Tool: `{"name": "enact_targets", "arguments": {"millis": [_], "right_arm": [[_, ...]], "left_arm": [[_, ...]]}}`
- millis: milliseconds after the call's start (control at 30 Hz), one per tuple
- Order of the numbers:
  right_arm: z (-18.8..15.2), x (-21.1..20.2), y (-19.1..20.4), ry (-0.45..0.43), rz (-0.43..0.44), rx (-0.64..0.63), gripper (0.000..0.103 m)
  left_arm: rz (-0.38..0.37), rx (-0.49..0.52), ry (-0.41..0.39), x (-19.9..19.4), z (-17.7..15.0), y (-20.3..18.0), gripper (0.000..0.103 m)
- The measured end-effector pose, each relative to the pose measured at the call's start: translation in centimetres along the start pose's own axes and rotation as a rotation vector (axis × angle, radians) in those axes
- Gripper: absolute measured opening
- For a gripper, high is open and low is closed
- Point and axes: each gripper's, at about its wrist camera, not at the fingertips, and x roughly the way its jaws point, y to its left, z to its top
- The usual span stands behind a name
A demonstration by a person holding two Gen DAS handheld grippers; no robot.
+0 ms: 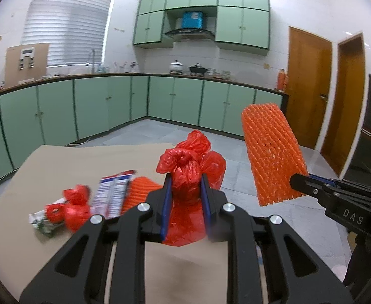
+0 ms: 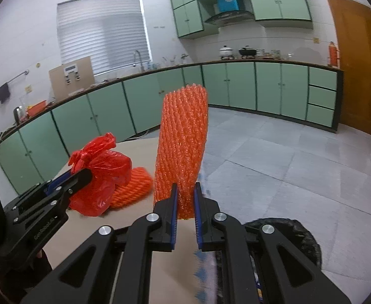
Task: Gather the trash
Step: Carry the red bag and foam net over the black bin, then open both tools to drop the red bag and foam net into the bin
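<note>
My left gripper [image 1: 185,179] is shut on a knotted red plastic bag [image 1: 188,167], held above the cardboard-covered table [image 1: 58,162]; it also shows in the right wrist view [image 2: 101,174]. My right gripper [image 2: 185,190] is shut on an orange foam net sleeve [image 2: 182,141], held upright; in the left wrist view the sleeve [image 1: 271,152] stands to the right of the bag. On the table lie a second orange net [image 1: 139,192], a small red bag [image 1: 76,207], a blue-and-white wrapper [image 1: 111,195] and a crumpled green-white wrapper [image 1: 40,221].
A black-lined trash bin [image 2: 299,235] sits on the floor at the right of the table. Green kitchen cabinets [image 1: 109,106] run along the far walls. Wooden doors [image 1: 309,86] stand at the right. Grey tiled floor [image 2: 286,157] lies beyond the table.
</note>
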Motion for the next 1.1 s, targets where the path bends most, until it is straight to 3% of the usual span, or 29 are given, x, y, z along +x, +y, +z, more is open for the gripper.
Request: {"name": "enact_targets", "arguments": {"millis": [433,700,1100], "right_arm": [[-2.1,-2.3,-8.6,0.019,-0.155,0.099,0.011],[-4.5,-2.5,-14.0,0.063,-0.238,0.159,0.011],[-8.1,-1.4,-19.0,0.142,-0.304,0.220,0.011]], "left_arm": [[-0.163,0.065,0.041,3.8,-1.7,-8.5,0.020],[-0.248,0.099,0.108,7.1,-3.5,-13.6,0.020],[-0.278,0.145,0.203,11.9,-6.5,-18.1,0.020]]}}
